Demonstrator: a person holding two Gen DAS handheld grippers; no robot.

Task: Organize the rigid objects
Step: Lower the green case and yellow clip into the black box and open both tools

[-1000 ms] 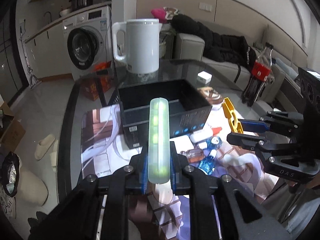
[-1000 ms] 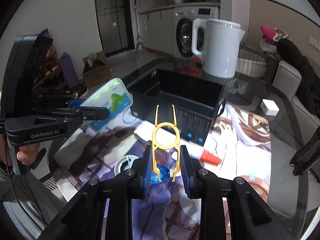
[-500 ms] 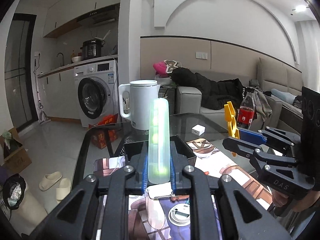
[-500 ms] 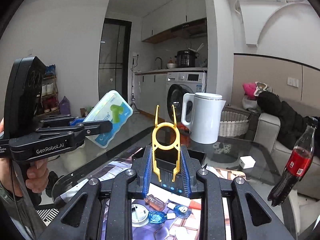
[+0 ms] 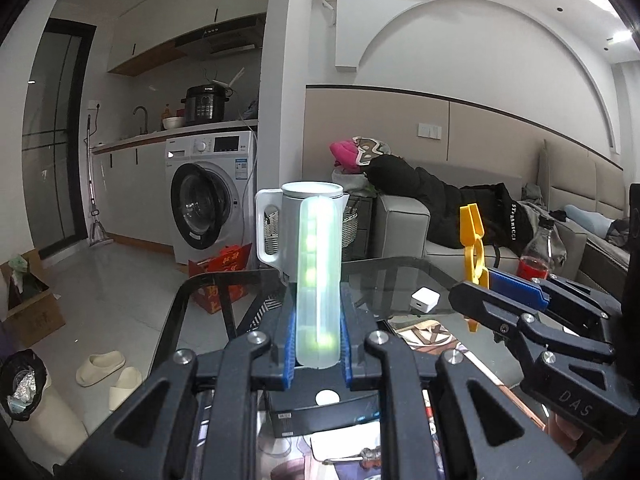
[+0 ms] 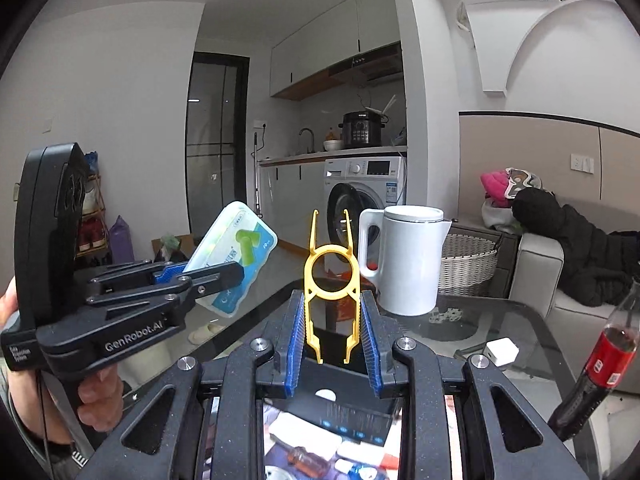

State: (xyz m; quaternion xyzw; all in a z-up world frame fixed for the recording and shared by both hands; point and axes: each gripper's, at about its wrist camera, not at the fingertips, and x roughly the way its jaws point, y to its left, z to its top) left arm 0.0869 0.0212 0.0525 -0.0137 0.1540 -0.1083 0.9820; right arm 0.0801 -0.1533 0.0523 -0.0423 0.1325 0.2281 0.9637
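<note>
Translucent case (image 5: 318, 280) stays pinched edge-on in our left gripper (image 5: 318, 354), yellow clip (image 6: 330, 280) clamped in our right gripper (image 6: 330, 350); both are raised above the black box (image 6: 340, 396), likely to clear its walls.

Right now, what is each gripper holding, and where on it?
The left gripper clamps the translucent plastic case by its near end, flat sides pinched. The right gripper squeezes the yellow plastic tool by its two lower legs.

"GenRobot.AI" on left gripper (image 6: 200, 280)
</note>
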